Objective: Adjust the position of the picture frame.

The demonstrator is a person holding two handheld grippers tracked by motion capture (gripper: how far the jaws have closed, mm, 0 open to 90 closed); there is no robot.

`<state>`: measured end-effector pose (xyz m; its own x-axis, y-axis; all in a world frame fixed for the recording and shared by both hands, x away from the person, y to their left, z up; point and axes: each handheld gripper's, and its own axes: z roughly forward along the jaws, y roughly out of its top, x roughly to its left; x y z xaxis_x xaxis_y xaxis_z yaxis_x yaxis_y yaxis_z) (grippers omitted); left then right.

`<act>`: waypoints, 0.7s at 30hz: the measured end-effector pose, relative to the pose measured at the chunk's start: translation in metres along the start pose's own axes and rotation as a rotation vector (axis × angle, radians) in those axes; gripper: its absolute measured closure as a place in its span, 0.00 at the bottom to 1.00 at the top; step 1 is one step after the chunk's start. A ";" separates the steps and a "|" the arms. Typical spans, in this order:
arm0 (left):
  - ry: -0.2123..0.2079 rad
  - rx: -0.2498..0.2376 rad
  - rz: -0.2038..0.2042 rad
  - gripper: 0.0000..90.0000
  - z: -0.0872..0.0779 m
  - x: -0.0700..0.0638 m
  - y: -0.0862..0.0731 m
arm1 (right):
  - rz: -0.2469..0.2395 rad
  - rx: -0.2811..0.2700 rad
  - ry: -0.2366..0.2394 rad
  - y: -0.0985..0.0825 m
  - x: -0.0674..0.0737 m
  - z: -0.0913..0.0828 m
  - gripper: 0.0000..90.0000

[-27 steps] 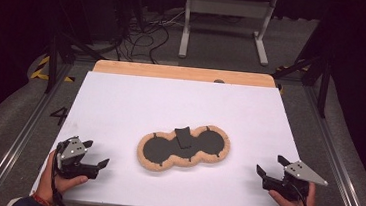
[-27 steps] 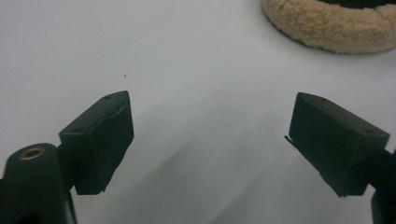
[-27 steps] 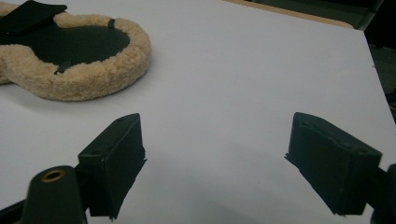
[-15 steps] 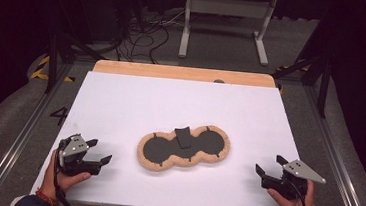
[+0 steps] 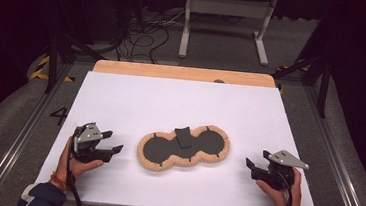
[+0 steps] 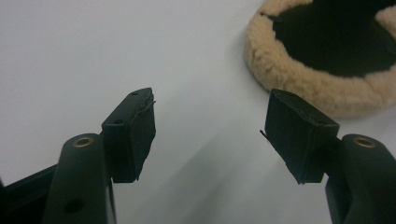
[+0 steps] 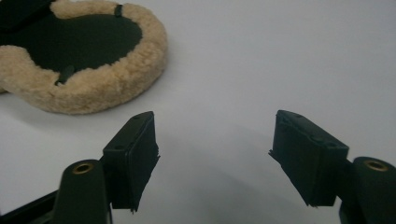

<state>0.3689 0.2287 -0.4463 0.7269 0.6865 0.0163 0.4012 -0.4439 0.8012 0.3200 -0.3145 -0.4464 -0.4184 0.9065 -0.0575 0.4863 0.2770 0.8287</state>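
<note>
Centrally, the tan fleece-rimmed, black-centred double-lobed pad (image 5: pixel 184 148) lies between left gripper (image 5: pixel 112 144) and right gripper (image 5: pixel 252 161), whose fingers (image 6: pixel 135 133) gape wide, empty.

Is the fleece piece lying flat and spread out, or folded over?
Spread flat: the fleece piece lies open on the table, both dark rounds showing, a small dark flap at the middle.

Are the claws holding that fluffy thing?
No. Both the left claw and right claw are open and empty; the fluffy pad lies untouched between them.

White table (image 5: pixel 181 103), wooden far edge (image 5: pixel 183 73), metal stand (image 5: pixel 226 21), floor cables (image 5: pixel 142 31)
</note>
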 end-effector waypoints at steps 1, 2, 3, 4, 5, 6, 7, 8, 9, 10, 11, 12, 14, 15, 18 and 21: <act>-0.006 0.001 0.005 0.42 0.002 0.000 0.003 | -0.008 0.003 0.009 0.003 0.003 0.004 0.39; -0.013 -0.004 0.009 0.44 0.007 0.001 0.008 | -0.012 0.005 0.018 0.004 0.006 0.007 0.42; -0.013 -0.004 0.009 0.46 0.007 0.001 0.008 | -0.018 0.008 0.041 0.007 0.010 0.011 0.47; -0.010 -0.012 0.010 0.46 0.010 0.002 0.012 | -0.018 0.008 0.041 0.007 0.010 0.011 0.47; -0.015 -0.022 0.018 0.50 0.013 0.003 0.015 | -0.021 0.015 0.051 0.010 0.014 0.014 0.53; -0.015 -0.017 0.026 0.54 0.017 0.003 0.018 | -0.022 0.022 0.065 0.011 0.018 0.017 0.59; -0.036 -0.011 0.028 0.65 0.024 0.006 0.022 | -0.035 0.046 0.088 0.012 0.025 0.021 0.68; -0.036 -0.011 0.028 0.69 0.024 0.006 0.022 | -0.035 0.046 0.088 0.012 0.025 0.021 0.68; -0.040 -0.004 0.022 0.69 0.029 0.007 0.026 | -0.035 0.056 0.097 0.012 0.027 0.022 0.73; -0.041 0.001 0.024 0.73 0.032 0.007 0.028 | -0.036 0.064 0.129 0.012 0.031 0.024 0.78; -0.033 0.016 0.039 0.76 0.037 0.005 0.030 | -0.045 0.069 0.140 0.012 0.033 0.024 0.81; -0.021 0.035 0.048 0.79 0.042 0.004 0.032 | -0.063 0.078 0.149 0.011 0.037 0.025 0.85; -0.035 0.076 0.061 0.83 0.049 0.003 0.033 | -0.068 0.083 0.169 0.012 0.040 0.025 0.90; -0.033 0.088 0.060 0.84 0.053 0.003 0.034 | -0.074 0.086 0.173 0.012 0.041 0.026 0.91; -0.045 0.095 0.043 0.87 0.059 0.004 0.038 | -0.081 0.104 0.181 0.013 0.044 0.029 0.94; -0.052 0.119 0.065 0.89 0.066 0.002 0.041 | -0.089 0.116 0.183 0.014 0.048 0.033 0.96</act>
<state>0.4235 0.1739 -0.4534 0.7804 0.6244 0.0327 0.4129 -0.5540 0.7229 0.3320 -0.2567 -0.4557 -0.5907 0.8067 -0.0167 0.5218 0.3977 0.7547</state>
